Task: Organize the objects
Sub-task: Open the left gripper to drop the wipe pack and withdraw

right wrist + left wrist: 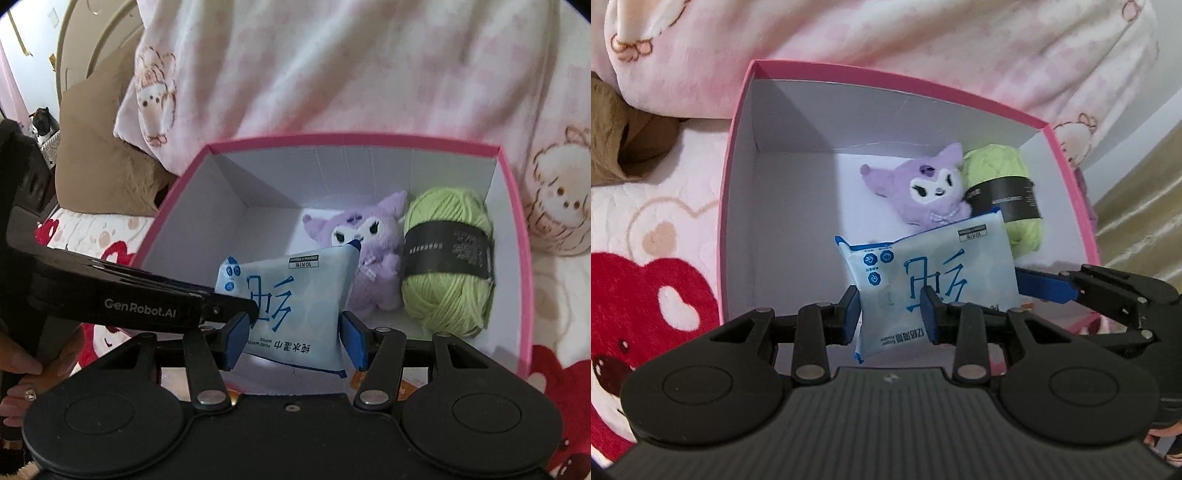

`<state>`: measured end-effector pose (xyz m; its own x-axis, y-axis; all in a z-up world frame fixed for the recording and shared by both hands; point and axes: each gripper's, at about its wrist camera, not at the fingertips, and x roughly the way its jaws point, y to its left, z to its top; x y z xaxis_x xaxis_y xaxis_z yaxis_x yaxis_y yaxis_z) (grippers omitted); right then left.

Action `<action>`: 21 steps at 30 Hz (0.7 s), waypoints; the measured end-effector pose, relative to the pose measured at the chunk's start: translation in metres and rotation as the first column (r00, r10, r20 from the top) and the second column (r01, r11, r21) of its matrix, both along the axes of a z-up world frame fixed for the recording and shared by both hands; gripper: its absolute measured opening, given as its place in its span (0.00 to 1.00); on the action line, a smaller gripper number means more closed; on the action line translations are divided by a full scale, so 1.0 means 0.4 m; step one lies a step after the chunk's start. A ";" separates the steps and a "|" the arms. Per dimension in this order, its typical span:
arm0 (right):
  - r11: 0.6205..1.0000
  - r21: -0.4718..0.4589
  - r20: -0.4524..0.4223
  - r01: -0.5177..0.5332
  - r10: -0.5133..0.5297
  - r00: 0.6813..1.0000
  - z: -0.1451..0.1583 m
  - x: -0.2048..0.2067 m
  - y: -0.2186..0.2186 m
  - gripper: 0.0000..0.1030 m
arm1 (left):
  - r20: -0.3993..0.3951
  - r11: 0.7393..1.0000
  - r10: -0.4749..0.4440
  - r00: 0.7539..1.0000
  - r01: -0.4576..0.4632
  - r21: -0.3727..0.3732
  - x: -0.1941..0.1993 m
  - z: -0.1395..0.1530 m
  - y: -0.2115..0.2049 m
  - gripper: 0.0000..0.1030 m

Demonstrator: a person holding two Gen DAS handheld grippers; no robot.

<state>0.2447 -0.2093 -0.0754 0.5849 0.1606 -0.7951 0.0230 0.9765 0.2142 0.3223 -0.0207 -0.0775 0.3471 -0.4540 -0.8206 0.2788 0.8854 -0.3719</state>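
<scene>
Basically both grippers pinch one wet wipes pack (925,280) and hold it over the open pink box (746,110). Left gripper (891,316) is clamped on the pack's lower left part, blue pads pressed into the soft plastic. Right gripper (295,341) is clamped across the pack's lower edge, one pad on each side of it. Pack hangs tilted, its print upside down, its top edge in front of the purple plush toy (923,188). Plush lies on the box floor, touching the green yarn skein (1008,192) with its black label band; both sit in the far right corner.

Left wrist view shows the right gripper coming in from the right edge, plus a red heart print on the blanket (646,295) left of the box. Right wrist view shows the left gripper's arm with GenRobot.AI lettering crossing from the left, the person's hand (22,373) on its handle, a brown pillow (96,155) and the full yarn label. Pink bedding (332,66) lies behind the box.
</scene>
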 end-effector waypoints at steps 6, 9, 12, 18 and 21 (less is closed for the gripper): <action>0.999 0.039 -0.077 0.035 -0.032 0.997 -0.068 0.033 -0.001 0.58 | 0.023 0.999 -0.010 1.000 0.009 0.049 0.001 -0.015 -0.011 0.31; 0.998 0.047 -0.102 0.052 -0.047 0.994 -0.082 0.038 -0.008 0.58 | 0.009 0.999 0.006 1.000 -0.006 0.033 0.004 -0.028 -0.009 0.31; 0.998 0.029 -0.110 0.063 -0.059 0.992 -0.088 0.038 -0.009 0.59 | 0.003 0.999 0.038 0.999 -0.039 0.024 0.001 -0.039 -0.010 0.31; 0.999 -0.001 -0.077 0.046 -0.046 0.996 -0.083 0.031 0.004 0.59 | 0.055 0.997 0.071 0.996 -0.073 0.027 -0.014 -0.020 -0.008 0.41; 0.999 -0.009 -0.052 0.036 -0.036 0.998 -0.067 0.024 0.011 0.59 | 0.064 0.996 0.074 0.995 -0.076 0.035 -0.028 0.005 -0.001 0.42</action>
<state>0.2544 -0.2049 -0.1020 0.5476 0.1334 -0.8261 0.0693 0.9766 0.2037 0.3112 -0.0209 -0.0753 0.4299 -0.3943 -0.8122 0.2326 0.9176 -0.3224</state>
